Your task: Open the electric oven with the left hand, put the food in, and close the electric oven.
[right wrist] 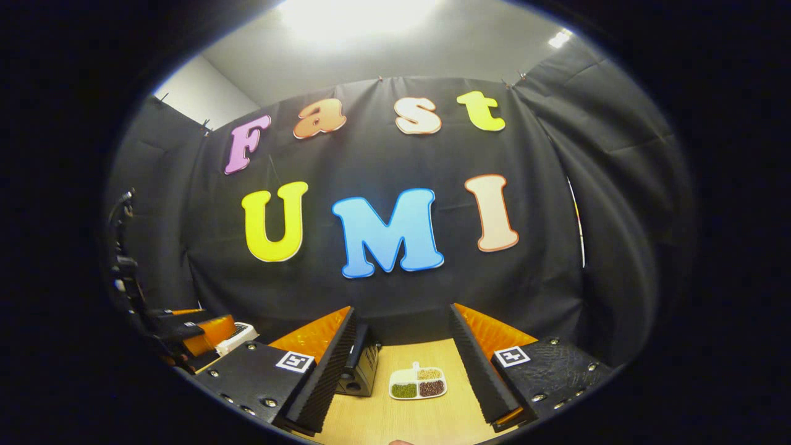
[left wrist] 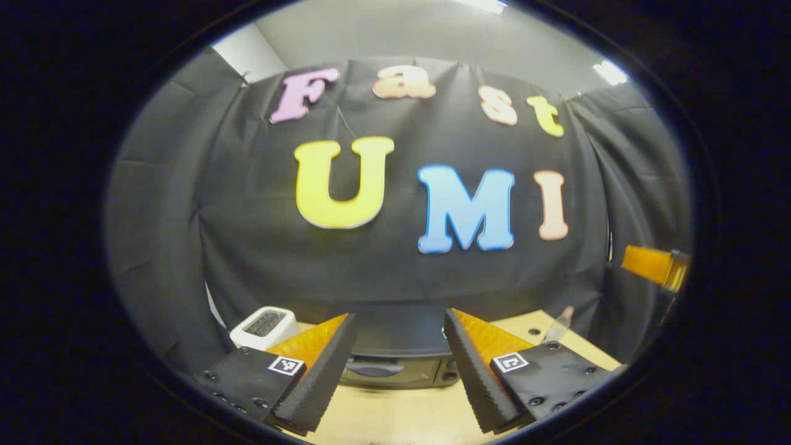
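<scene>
Both claws, left claw & right claw, spread wide, empty; oven door shut.

A staged recording booth, not a real kitchen: black cloth pinned up on three sides, office ceiling lights above it. Kitchen props sit on a pale wooden counter: an oven, a toaster, a divided food tray.
</scene>
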`<state>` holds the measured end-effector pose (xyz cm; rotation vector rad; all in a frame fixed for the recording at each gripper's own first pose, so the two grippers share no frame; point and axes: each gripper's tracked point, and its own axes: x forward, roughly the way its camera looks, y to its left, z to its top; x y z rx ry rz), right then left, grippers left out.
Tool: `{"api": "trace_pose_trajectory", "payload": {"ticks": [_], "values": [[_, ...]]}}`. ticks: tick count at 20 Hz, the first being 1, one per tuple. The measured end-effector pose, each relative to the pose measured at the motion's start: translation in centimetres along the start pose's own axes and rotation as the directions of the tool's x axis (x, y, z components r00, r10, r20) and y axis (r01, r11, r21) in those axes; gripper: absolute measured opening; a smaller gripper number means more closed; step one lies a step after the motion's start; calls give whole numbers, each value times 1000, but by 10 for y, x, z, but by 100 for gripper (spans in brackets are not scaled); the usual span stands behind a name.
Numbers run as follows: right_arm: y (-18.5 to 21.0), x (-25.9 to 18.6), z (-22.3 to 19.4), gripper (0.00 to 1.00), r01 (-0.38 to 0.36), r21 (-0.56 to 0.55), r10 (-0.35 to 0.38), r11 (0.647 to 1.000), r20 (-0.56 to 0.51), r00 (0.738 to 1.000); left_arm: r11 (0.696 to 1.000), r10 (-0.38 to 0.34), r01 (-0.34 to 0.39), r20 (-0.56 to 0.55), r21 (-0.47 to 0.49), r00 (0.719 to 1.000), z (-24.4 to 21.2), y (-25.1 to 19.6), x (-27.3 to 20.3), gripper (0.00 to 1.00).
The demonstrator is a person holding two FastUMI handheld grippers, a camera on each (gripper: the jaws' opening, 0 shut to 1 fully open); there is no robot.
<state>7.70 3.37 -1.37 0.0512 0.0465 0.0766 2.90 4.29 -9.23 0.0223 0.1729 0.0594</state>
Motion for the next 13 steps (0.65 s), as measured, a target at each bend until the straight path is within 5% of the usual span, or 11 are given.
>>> {"api": "trace_pose_trajectory", "payload": {"ticks": [4,13], "values": [[13,2,14,91,-43,8,42,999,37,998,999,38,-36,84,-30,996,44,-11,-30,98],[40,-9,15,91,-22,13,22,1000,3,1000,1000,4,-3,75,-20,997,46,18,-43,98]]}}
